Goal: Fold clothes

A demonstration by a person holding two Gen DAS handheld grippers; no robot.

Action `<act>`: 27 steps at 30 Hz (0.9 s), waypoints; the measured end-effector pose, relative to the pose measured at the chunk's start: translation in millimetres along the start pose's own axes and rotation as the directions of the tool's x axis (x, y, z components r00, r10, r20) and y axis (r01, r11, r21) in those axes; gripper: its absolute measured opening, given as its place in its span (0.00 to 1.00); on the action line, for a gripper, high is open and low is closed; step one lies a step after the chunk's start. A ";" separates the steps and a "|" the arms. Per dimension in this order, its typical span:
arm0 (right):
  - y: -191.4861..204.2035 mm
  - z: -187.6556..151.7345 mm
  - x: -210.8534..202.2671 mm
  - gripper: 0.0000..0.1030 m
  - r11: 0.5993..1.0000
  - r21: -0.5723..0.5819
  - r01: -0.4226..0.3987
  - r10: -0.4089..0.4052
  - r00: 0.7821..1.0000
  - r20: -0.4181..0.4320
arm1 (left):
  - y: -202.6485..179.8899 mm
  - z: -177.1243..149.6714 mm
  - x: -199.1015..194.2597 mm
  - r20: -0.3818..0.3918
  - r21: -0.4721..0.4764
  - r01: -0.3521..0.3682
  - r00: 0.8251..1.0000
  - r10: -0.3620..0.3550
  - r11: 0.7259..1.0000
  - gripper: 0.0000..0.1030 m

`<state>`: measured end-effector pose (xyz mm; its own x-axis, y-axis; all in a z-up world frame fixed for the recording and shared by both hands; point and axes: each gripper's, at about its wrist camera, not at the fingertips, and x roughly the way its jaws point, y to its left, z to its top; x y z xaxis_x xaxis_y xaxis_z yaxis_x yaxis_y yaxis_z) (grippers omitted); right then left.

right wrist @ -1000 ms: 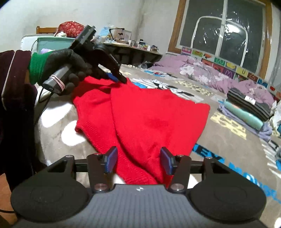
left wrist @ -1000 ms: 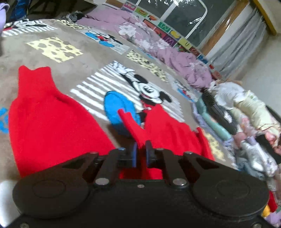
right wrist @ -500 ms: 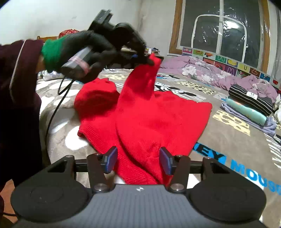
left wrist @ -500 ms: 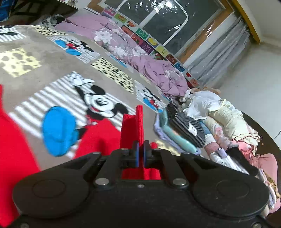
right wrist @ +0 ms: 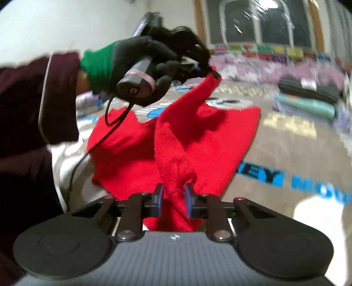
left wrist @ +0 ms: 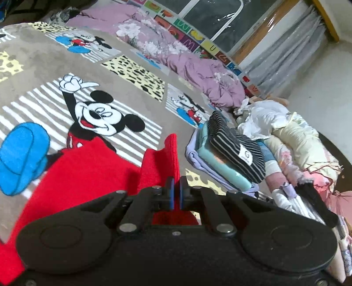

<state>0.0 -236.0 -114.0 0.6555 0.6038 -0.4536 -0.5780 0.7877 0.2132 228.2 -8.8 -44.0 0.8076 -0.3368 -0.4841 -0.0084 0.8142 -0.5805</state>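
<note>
A red knit sweater (right wrist: 211,136) lies on the Mickey Mouse blanket (left wrist: 132,72). My left gripper (left wrist: 175,193) is shut on a sweater cuff (left wrist: 171,154) and holds it lifted above the bed; it also shows in the right wrist view (right wrist: 206,70), held by a gloved hand. My right gripper (right wrist: 173,198) has narrowed around a raised fold of the sweater (right wrist: 176,167) near its near edge, with cloth between the jaws. The sweater also shows in the left wrist view (left wrist: 88,171).
A stack of folded clothes (left wrist: 233,149) with a striped piece on top sits at the right; it also shows in the right wrist view (right wrist: 308,92). Purple bedding (left wrist: 176,48) and a heap of loose clothes (left wrist: 297,136) lie beyond. The window (left wrist: 209,13) is behind.
My left gripper lifted the cuff up and carried it to the right across the sweater. My right gripper moved forward and closed in on a fold of the sweater.
</note>
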 end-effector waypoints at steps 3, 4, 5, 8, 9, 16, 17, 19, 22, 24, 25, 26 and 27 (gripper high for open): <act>-14.9 -1.1 -1.6 0.17 0.992 0.120 -0.035 0.034 0.999 0.005 | -7.7 -3.4 12.7 -0.006 0.025 -0.034 0.999 0.035 0.999 0.02; -19.2 -1.9 -1.4 0.17 0.987 0.156 -0.047 0.047 0.999 0.007 | -10.1 -5.4 17.3 -0.008 0.033 -0.045 0.999 0.045 0.998 0.02; -24.5 -2.8 -1.3 0.17 0.978 0.201 -0.063 0.063 0.998 0.010 | -12.3 -7.1 21.4 -0.009 0.044 -0.057 0.998 0.057 0.997 0.02; -42.8 -6.4 -0.3 0.17 0.932 0.345 -0.109 0.107 0.994 0.024 | -16.7 -11.4 31.2 -0.005 0.074 -0.090 0.996 0.091 0.993 0.02; -47.9 -8.0 -0.4 0.17 0.915 0.385 -0.120 0.118 0.993 0.030 | -18.2 -12.8 34.9 -0.001 0.080 -0.102 0.995 0.102 0.992 0.02; -49.5 -10.4 -4.8 0.20 0.901 0.415 -0.127 0.123 0.992 0.037 | -31.9 -20.0 55.0 0.013 0.163 -0.146 0.989 0.146 0.976 0.02; -47.3 -10.1 -5.8 0.20 0.906 0.405 -0.121 0.117 0.993 0.034 | -34.2 -21.2 57.2 0.016 0.178 -0.154 0.988 0.154 0.972 0.02; -46.8 -10.9 -6.4 0.20 0.904 0.410 -0.120 0.118 0.993 0.031 | -38.3 -23.7 61.3 0.023 0.208 -0.169 0.985 0.168 0.963 0.02; -56.2 -11.1 -4.1 0.20 0.889 0.440 -0.124 0.127 0.992 0.021 | -42.9 -27.3 67.3 0.038 0.262 -0.199 0.980 0.196 0.944 0.02; -55.0 -10.6 -5.1 0.20 0.895 0.429 -0.122 0.125 0.992 0.022 | -44.9 -30.2 71.6 0.050 0.296 -0.231 0.973 0.226 0.927 0.02; -52.1 -9.8 -5.5 0.20 0.903 0.413 -0.118 0.122 0.992 0.018 | -45.2 -31.3 73.0 0.059 0.310 -0.251 0.968 0.245 0.917 0.02; -49.2 -8.9 -5.8 0.20 0.911 0.396 -0.115 0.119 0.993 0.013 | -45.1 -32.2 73.9 0.066 0.320 -0.265 0.964 0.257 0.910 0.02; -47.4 -8.2 -5.7 0.20 0.916 0.385 -0.113 0.118 0.993 0.010 | -44.9 -32.7 74.5 0.072 0.326 -0.273 0.962 0.264 0.905 0.02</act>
<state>19.6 -277.8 -128.6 0.5875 0.6941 -0.4161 -0.4166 0.7002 0.5798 269.4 -86.0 -75.4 0.8167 -0.0748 -0.5722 -0.0358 0.9831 -0.1796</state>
